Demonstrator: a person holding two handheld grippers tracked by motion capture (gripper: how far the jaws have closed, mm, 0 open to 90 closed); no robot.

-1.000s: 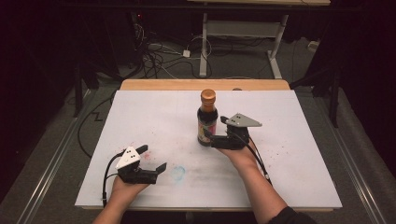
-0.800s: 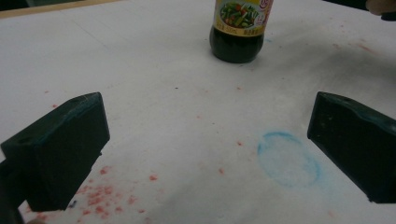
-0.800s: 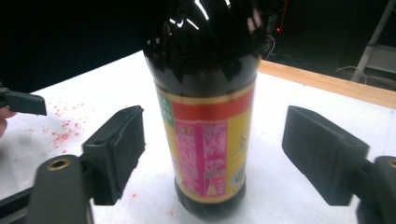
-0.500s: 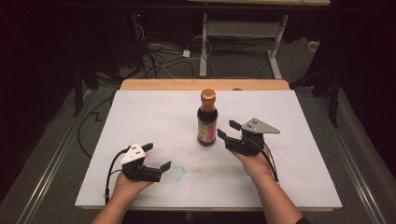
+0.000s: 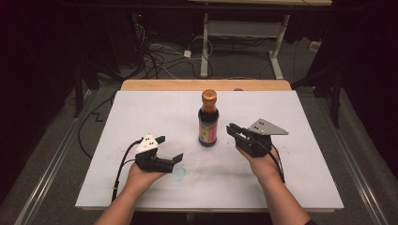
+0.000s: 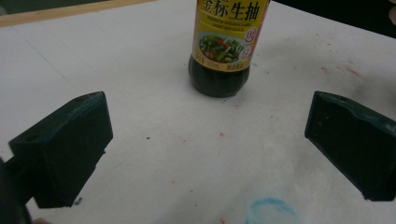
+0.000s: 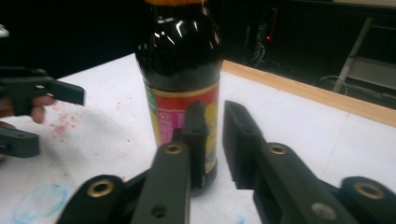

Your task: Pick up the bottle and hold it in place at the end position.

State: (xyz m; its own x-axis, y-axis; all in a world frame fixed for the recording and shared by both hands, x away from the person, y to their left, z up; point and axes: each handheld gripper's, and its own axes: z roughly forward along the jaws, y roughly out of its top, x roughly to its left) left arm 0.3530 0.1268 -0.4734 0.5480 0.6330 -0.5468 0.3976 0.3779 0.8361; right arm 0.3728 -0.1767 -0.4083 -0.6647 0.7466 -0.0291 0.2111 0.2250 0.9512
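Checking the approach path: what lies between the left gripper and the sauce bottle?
Nothing but bare, faintly stained white table between the left gripper and the sauce bottle, as the left gripper view shows.

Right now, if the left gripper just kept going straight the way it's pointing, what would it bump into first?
Most likely the bottle. In the left gripper view it stands ahead, roughly midway between the open fingers, with bare table in between. The left gripper is angled towards it in the high view too, though exact aim is hard to judge.
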